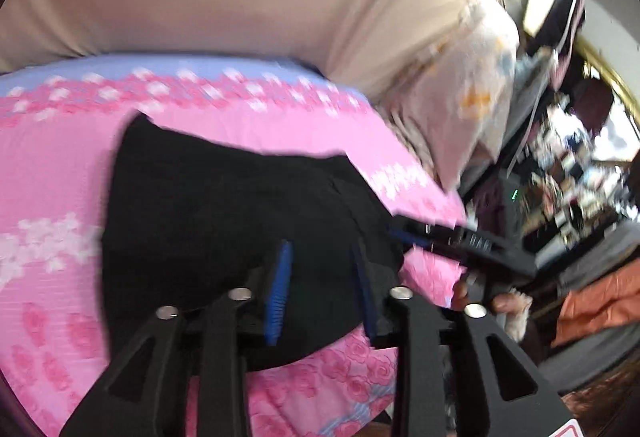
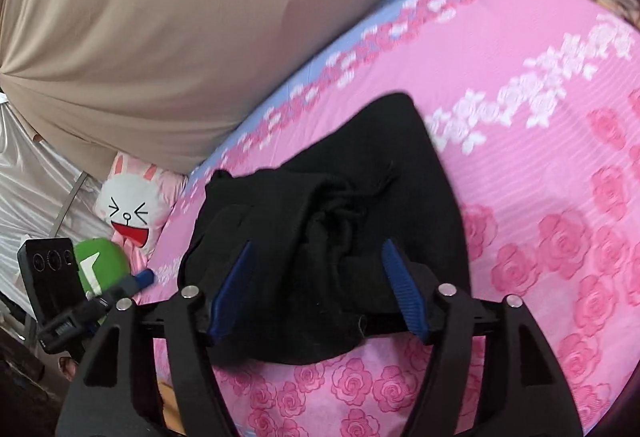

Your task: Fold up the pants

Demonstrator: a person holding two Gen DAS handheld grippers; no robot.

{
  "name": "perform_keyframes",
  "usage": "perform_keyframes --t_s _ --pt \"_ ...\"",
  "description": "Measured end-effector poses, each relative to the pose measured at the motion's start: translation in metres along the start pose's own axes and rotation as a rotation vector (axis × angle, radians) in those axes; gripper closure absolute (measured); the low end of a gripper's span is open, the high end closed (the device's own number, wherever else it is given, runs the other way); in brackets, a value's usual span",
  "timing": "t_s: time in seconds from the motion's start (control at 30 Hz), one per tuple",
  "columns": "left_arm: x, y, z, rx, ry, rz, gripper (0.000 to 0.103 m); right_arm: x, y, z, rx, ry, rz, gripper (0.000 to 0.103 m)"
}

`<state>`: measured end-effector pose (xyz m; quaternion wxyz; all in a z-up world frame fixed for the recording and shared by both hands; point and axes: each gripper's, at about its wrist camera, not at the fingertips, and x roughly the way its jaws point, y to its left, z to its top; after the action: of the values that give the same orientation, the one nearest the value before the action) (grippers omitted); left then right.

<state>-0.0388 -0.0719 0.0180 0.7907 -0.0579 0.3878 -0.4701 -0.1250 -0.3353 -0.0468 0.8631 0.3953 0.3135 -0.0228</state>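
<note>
Black pants (image 2: 328,221) sit bunched in a folded pile on the pink bed (image 2: 560,117), both grippers, left (image 1: 320,277) and right (image 2: 320,285), fingers spread and holding nothing, probably let go so the fold settles.

Both wrist views look steeply down, close, sharing the black pants (image 1: 224,205).

No text, label, brand or number we can read in either view, a white arrow sign on the green plush (image 2: 102,265) beside the rabbit pillow (image 2: 128,215), which bears only a drawn laughing face, the rest too blurred for us
</note>
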Motion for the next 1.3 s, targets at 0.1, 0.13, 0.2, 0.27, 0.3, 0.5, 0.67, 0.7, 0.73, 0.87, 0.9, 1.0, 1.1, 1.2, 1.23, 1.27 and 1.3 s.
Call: perform_keyframes --t_s 0.1,0.13,0.2,0.27,0.3,0.5,0.67,0.7,0.73,0.87,0.9,1.0,1.1,1.2,1.23,1.27,1.3 --pt "-0.035 0.018 0.005 -0.059 -0.091 -0.001 0.051 -0.001 -0.006 -0.001 0.031 0.007 0.047 0.029" --pt "-0.043 0.024 0.006 -0.075 -0.108 0.012 0.051 0.000 -0.007 -0.001 0.040 0.015 0.058 0.028" --pt "-0.053 0.034 0.008 -0.094 -0.136 0.051 0.051 0.004 -0.007 -0.003 0.036 0.040 0.046 0.027" --pt "-0.054 0.042 0.007 -0.117 -0.135 0.077 0.051 0.017 0.003 -0.004 0.005 0.072 0.003 0.026" --pt "-0.053 0.046 0.008 -0.127 -0.126 0.083 0.051 0.021 0.010 -0.003 -0.030 0.085 -0.013 0.039" --pt "-0.054 0.052 0.008 -0.156 -0.126 0.097 0.051 -0.003 0.082 0.036 -0.239 -0.002 0.015 0.092" --pt "-0.050 0.060 0.002 -0.192 -0.127 0.093 0.041 -0.014 0.064 0.057 -0.221 -0.070 -0.155 0.092" --pt "-0.042 0.067 0.000 -0.221 -0.110 0.089 0.041 -0.006 0.044 0.055 -0.169 -0.046 -0.214 0.092" --pt "-0.034 0.074 -0.003 -0.249 -0.094 0.087 0.041 0.002 0.026 0.051 -0.131 -0.024 -0.276 0.090" --pt "0.001 0.096 -0.012 -0.340 -0.005 0.140 0.041 -0.005 -0.027 0.024 0.047 -0.014 -0.256 0.068" --pt "0.007 0.099 -0.015 -0.355 0.010 0.135 0.041 -0.012 -0.031 0.019 0.058 -0.028 -0.231 0.041" --pt "0.023 0.103 -0.020 -0.382 0.043 0.116 0.034 -0.023 -0.030 0.013 0.054 -0.051 -0.176 0.020" --pt "0.040 0.110 -0.026 -0.435 0.053 0.089 0.022 -0.010 -0.027 0.012 0.059 -0.007 -0.140 0.012" --pt "0.053 0.118 -0.035 -0.479 0.037 0.030 0.034 0.020 -0.027 0.004 0.071 0.047 -0.147 0.034" --pt "0.052 0.117 -0.034 -0.469 0.034 0.019 0.044 0.024 -0.023 0.002 0.069 0.045 -0.159 0.037" --pt "0.050 0.118 -0.032 -0.462 0.035 0.007 0.066 0.024 -0.013 0.002 0.040 0.030 -0.179 0.053" --pt "0.042 0.118 -0.029 -0.459 0.023 -0.009 0.079 0.020 -0.004 0.003 0.023 0.023 -0.172 0.066"
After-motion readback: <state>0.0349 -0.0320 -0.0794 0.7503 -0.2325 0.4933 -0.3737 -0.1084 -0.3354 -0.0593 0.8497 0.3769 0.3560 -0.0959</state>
